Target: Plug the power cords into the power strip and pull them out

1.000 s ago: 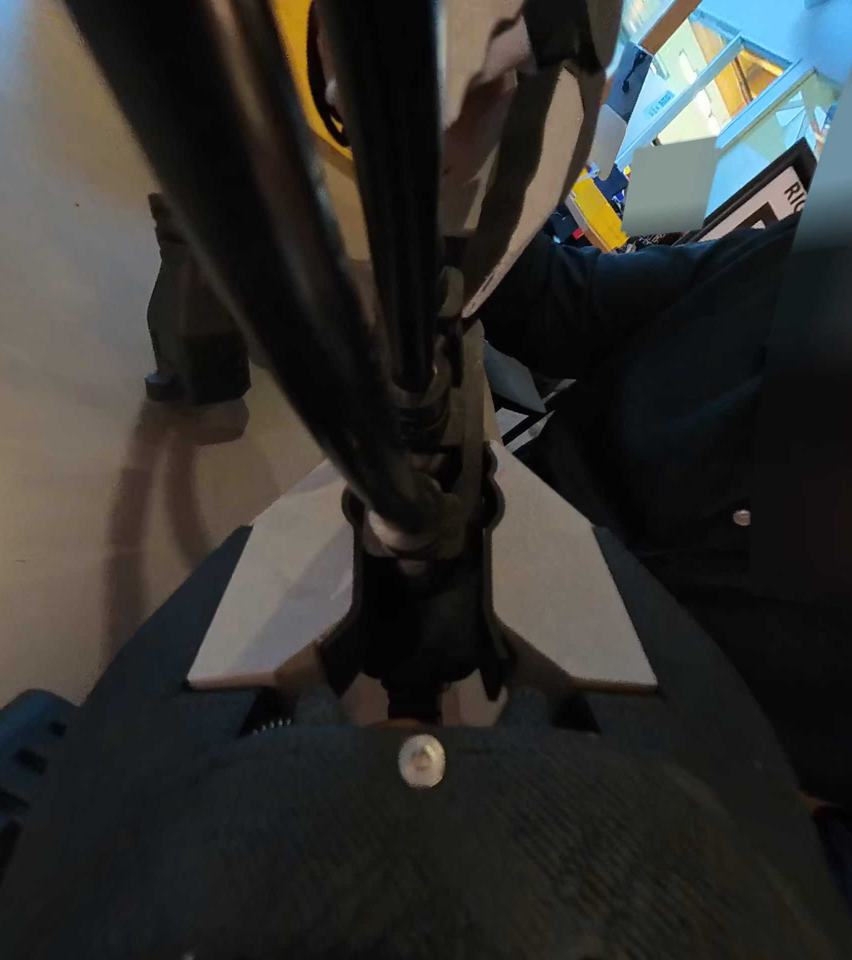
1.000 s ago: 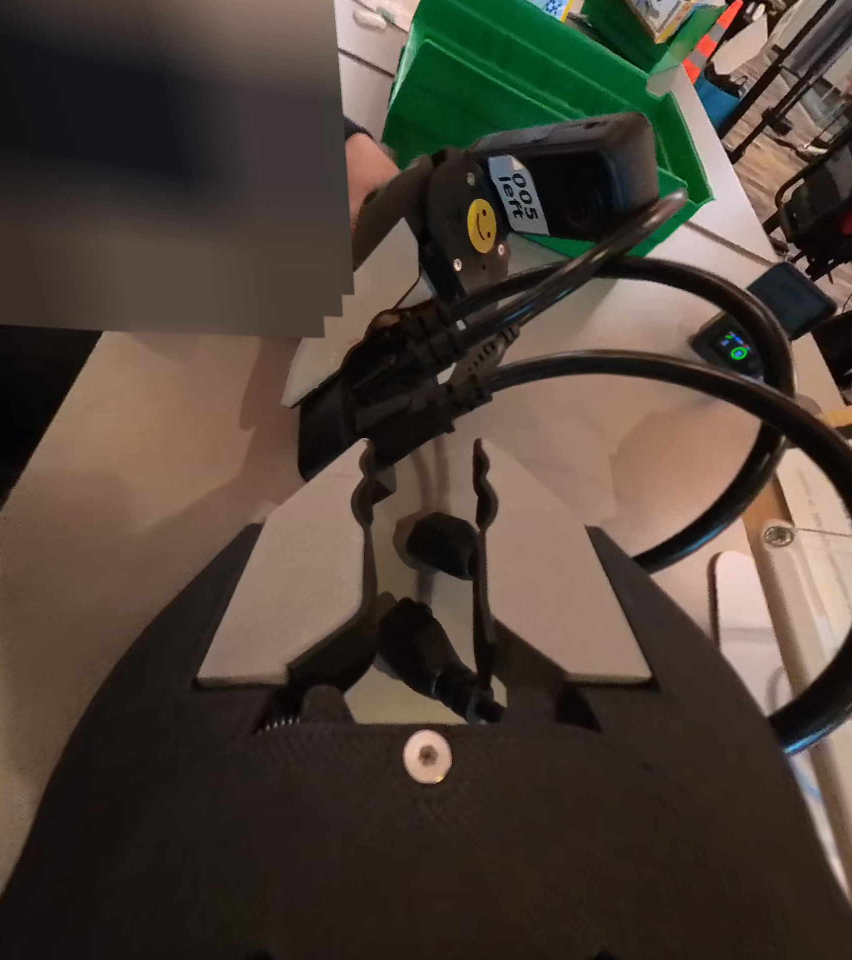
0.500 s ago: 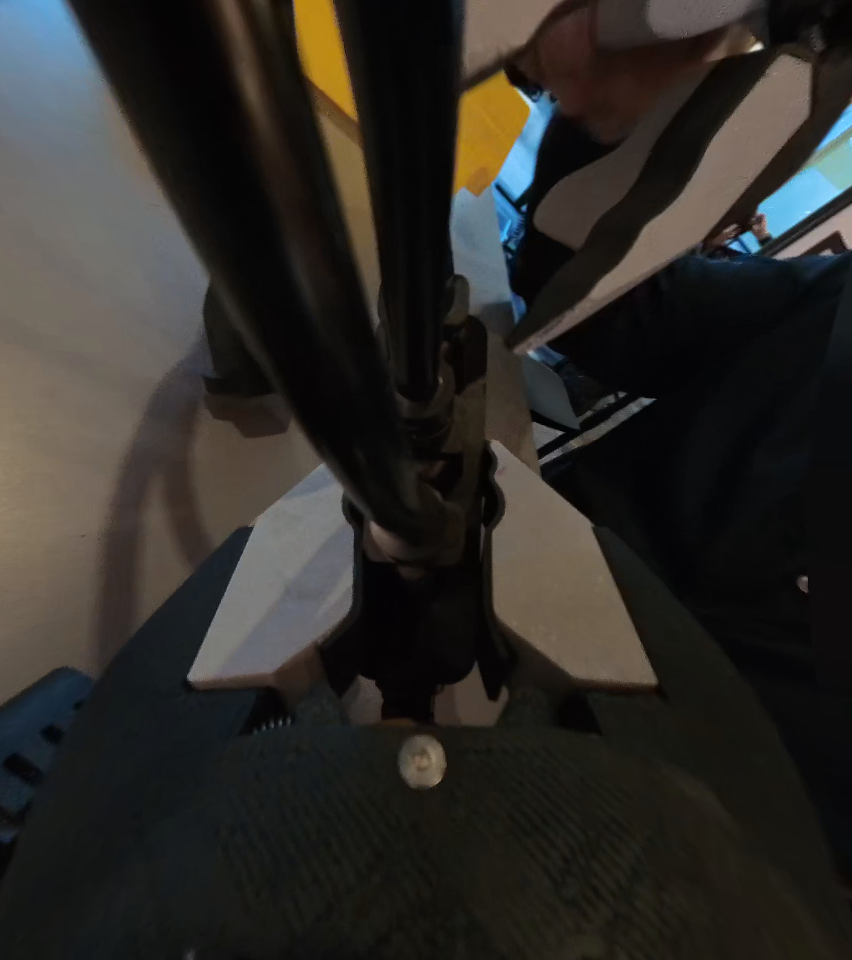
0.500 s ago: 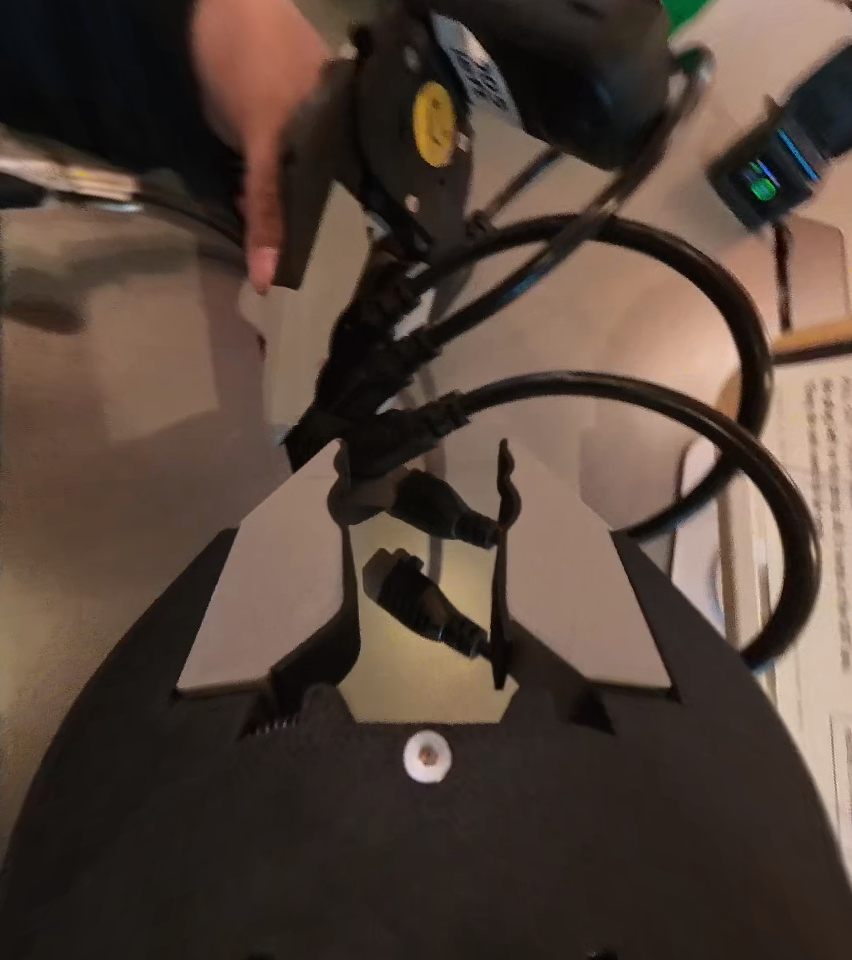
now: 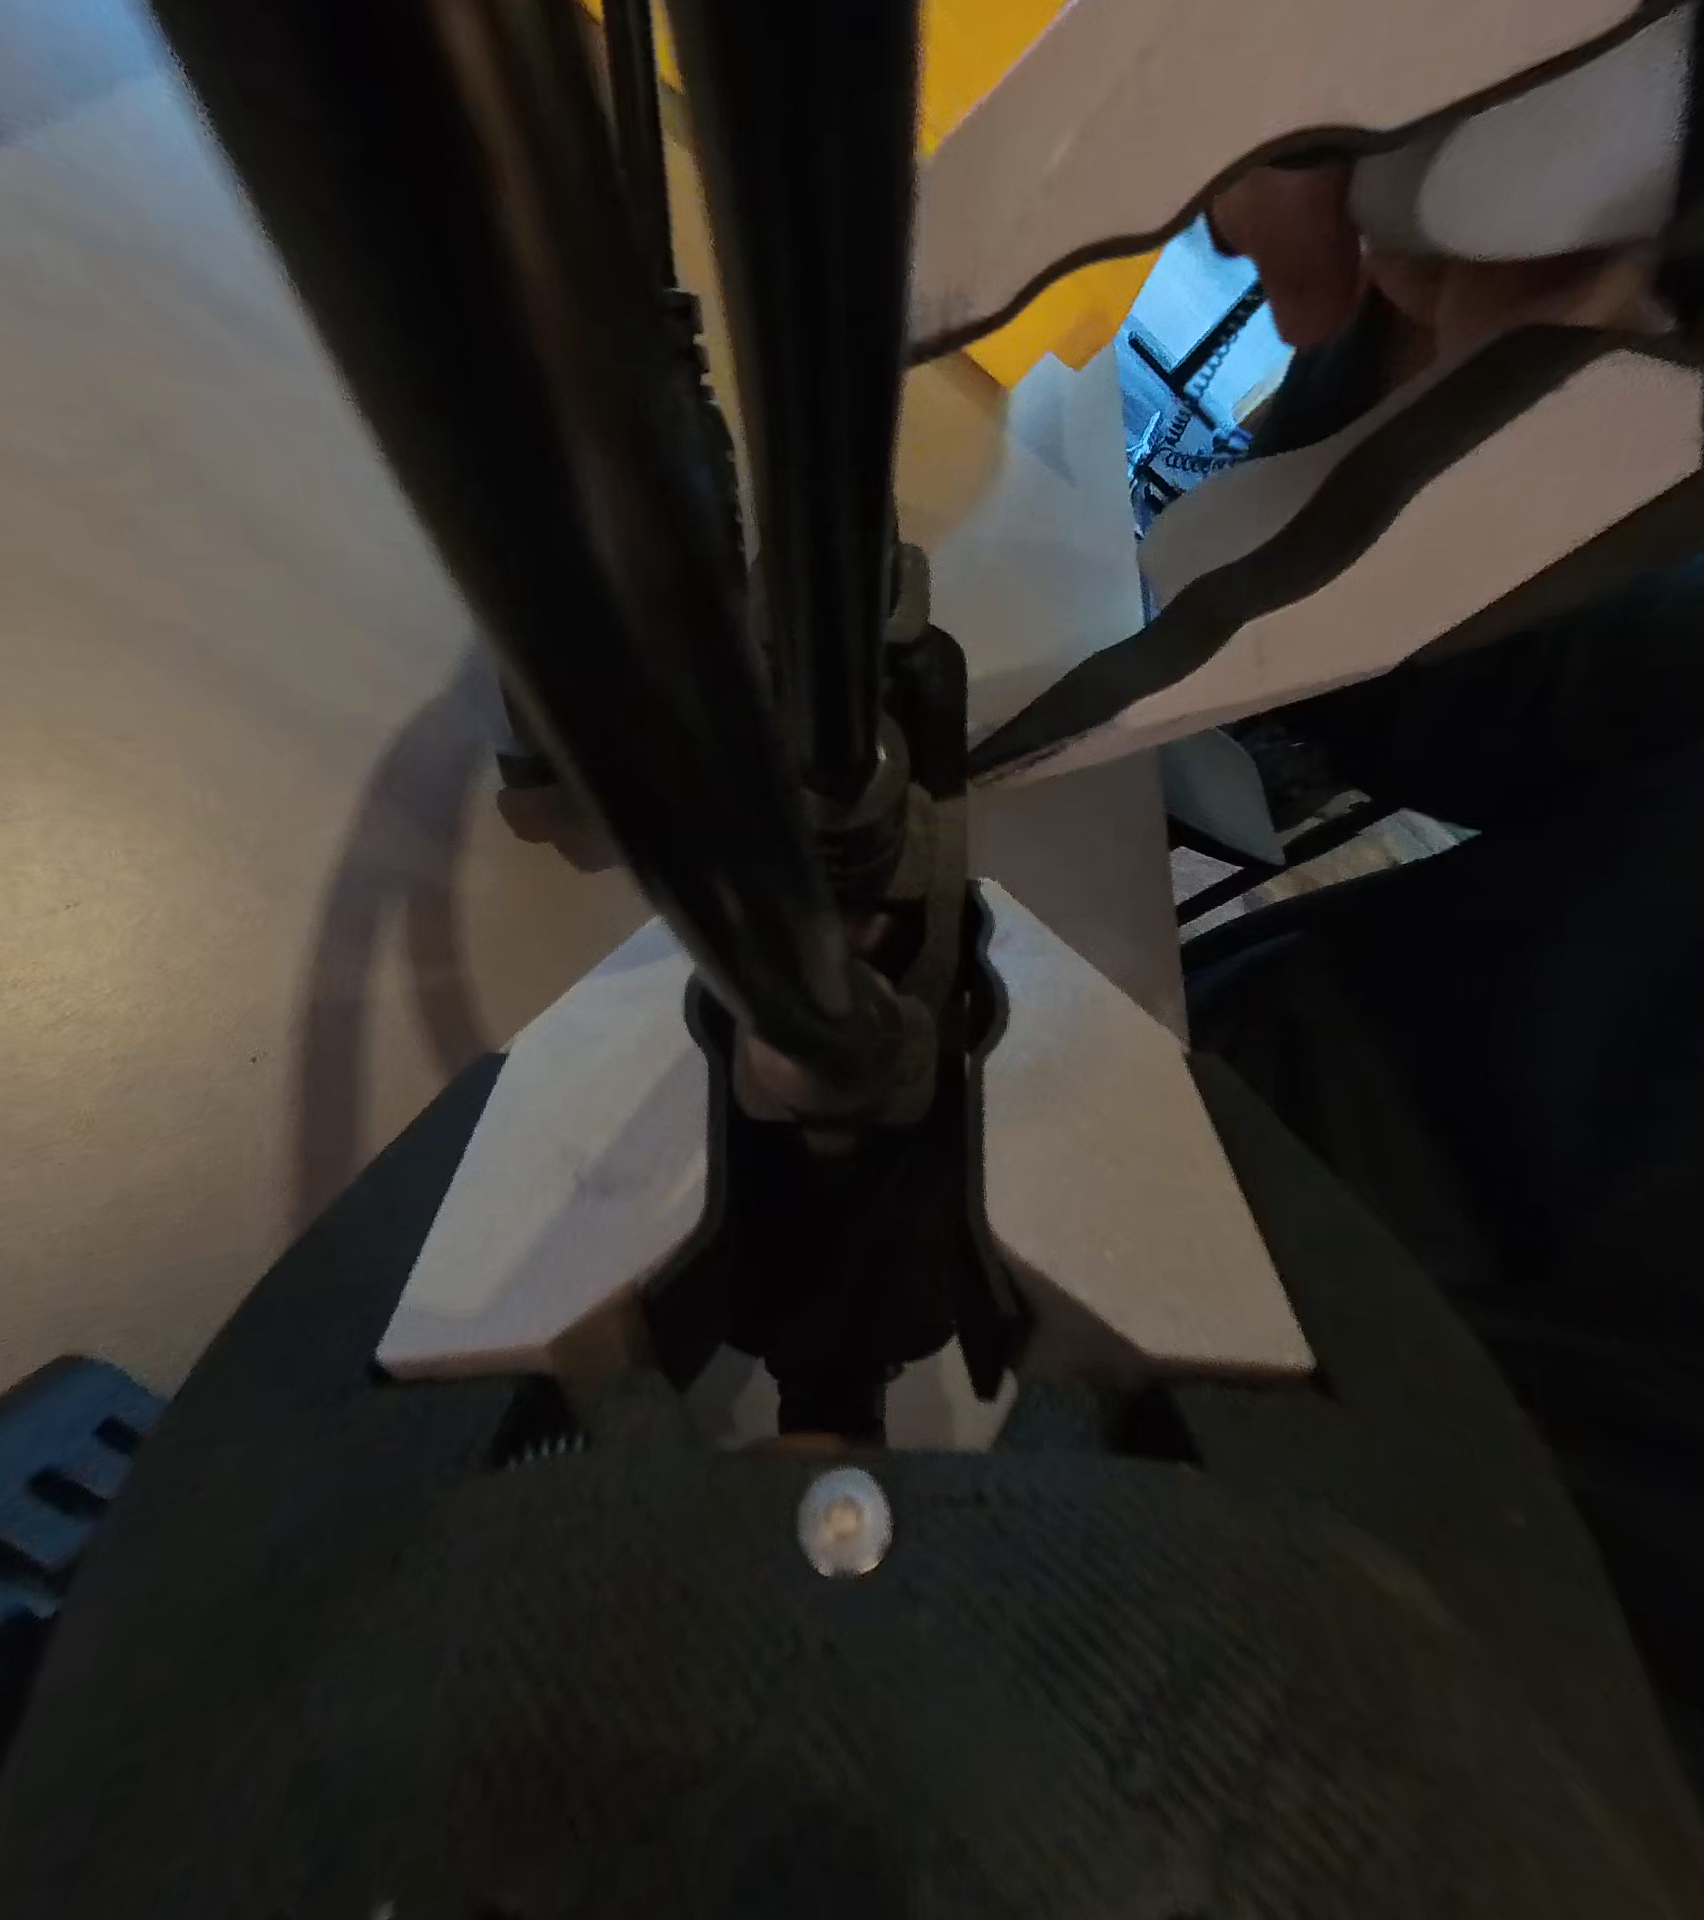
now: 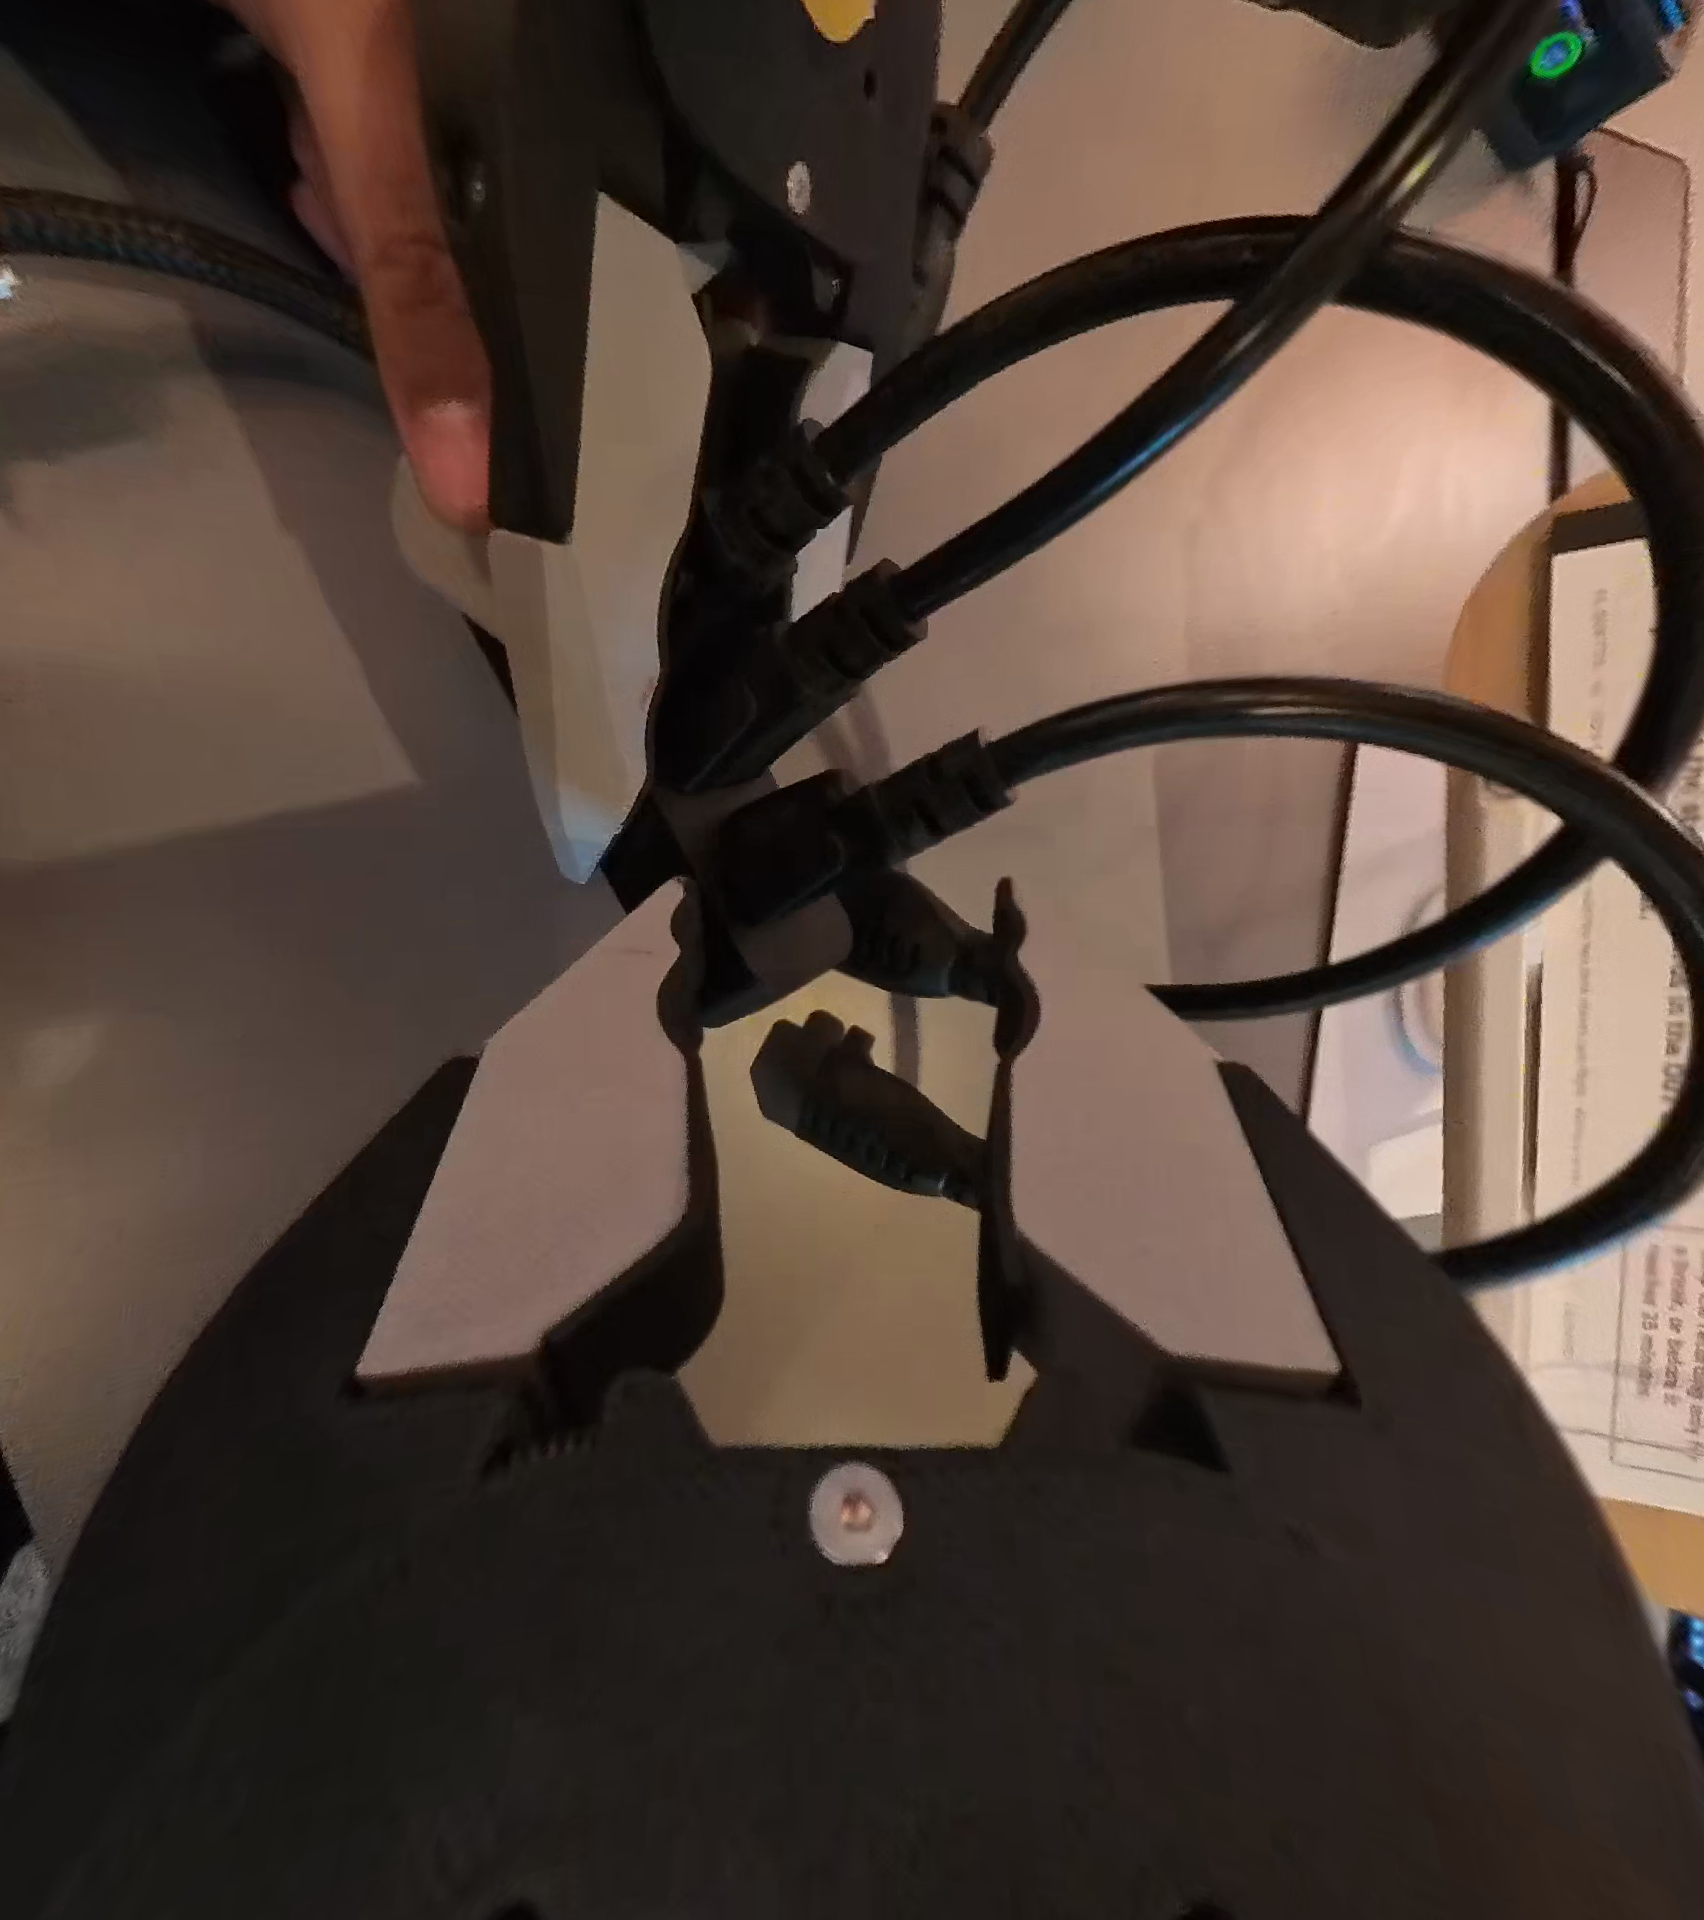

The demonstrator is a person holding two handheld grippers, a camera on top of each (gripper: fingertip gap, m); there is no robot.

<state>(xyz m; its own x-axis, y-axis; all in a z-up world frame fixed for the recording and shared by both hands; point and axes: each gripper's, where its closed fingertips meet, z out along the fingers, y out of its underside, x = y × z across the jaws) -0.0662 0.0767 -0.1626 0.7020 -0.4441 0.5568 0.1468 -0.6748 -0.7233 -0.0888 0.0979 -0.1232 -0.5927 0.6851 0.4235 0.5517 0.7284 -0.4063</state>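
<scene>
A: Checked left hand-held gripper (image 5: 843,997)?
B: Found clenched on the black strip (image 5: 827,1226), a finger pressed against each side. Confirmed from the right wrist view: strip (image 6: 713,665) held up off the desk (image 6: 152,935), hand (image 6: 401,260) behind the tool.

A: Cords?
B: Counted three black cords (image 6: 1347,748), all plugged in. Plugs (image 6: 796,862) seated in a row along the strip, cords looped off to the right over the desk. In the left wrist view, seen only as dark blurred bands (image 5: 536,416) running up from the jaws.

A: Right hand-held gripper (image 6: 846,935)?
B: Logged as released, fingers well apart. Lowest plug and strip end sat at the left fingertip; right finger (image 6: 1009,935) clear of it. Noted a dark plug shape (image 6: 869,1122) lower in the gap; lying on the desk or reflected, could not tell.

A: Elsewhere?
B: Printed sheets (image 6: 1658,935) at the right edge.
</scene>
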